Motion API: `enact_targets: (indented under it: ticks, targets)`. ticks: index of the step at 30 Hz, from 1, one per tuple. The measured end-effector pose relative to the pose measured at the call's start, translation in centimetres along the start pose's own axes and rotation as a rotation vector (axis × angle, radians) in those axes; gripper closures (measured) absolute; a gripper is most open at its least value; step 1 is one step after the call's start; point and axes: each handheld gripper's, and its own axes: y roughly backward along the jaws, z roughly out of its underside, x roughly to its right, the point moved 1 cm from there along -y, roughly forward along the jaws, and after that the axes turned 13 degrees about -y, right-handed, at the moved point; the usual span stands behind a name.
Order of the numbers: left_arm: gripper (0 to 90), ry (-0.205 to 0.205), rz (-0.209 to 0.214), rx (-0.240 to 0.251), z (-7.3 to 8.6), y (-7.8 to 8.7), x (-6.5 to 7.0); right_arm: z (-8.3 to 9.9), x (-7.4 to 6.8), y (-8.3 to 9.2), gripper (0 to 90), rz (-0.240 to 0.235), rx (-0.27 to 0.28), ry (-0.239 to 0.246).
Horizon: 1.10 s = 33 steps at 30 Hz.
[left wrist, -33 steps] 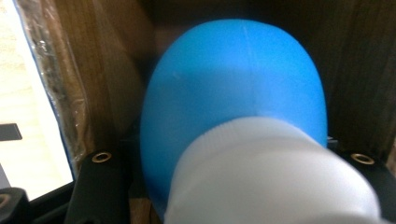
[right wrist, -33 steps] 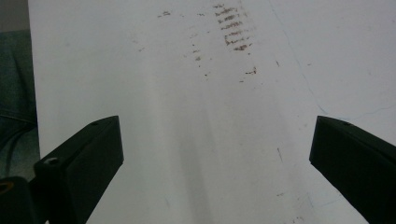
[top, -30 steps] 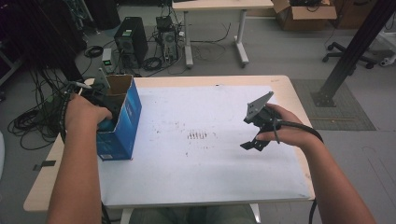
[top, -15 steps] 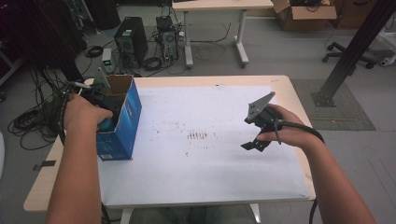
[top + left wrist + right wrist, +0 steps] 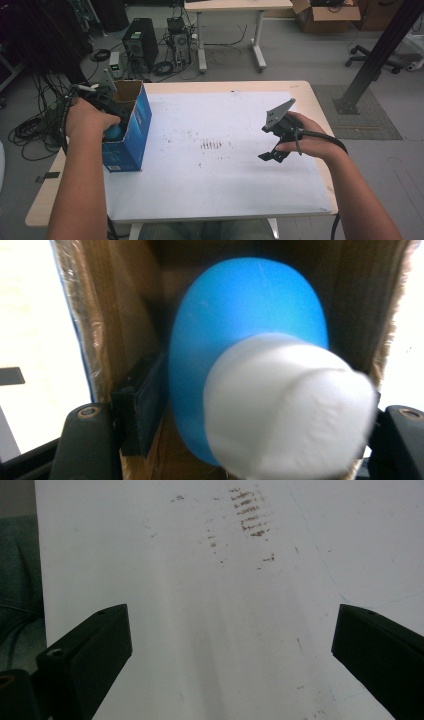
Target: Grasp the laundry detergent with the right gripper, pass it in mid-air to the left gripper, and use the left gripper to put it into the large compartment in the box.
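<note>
- At the left of the high view, the left hand-held gripper reaches into the open top of a blue cardboard box standing at the tabletop's left edge.
- In the left gripper view, a blue object with a white end sits between the jaws inside the box; the jaws flank it closely, gripping it.
- At the right of the high view, the right hand-held gripper hovers over the white tabletop, well apart from the box.
- In the right gripper view its jaws are spread wide with nothing between them, over brown smudges near the frame's top centre.
</note>
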Motion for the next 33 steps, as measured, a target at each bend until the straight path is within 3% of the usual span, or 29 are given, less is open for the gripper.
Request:
enact_targets:
  ticks: [17, 33]
  targets:
    - [18.2, -0.002, -0.026, 0.01, 0.8, 2.3, 0.5, -0.2, -0.3, 0.3, 2.9, 0.0, 0.013, 0.012]
    - [1.2, -0.063, -0.079, 0.041, 1.7, 5.4, 2.3, -0.7, -0.8, 1.4, 2.9, 0.007, 0.022, 0.023]
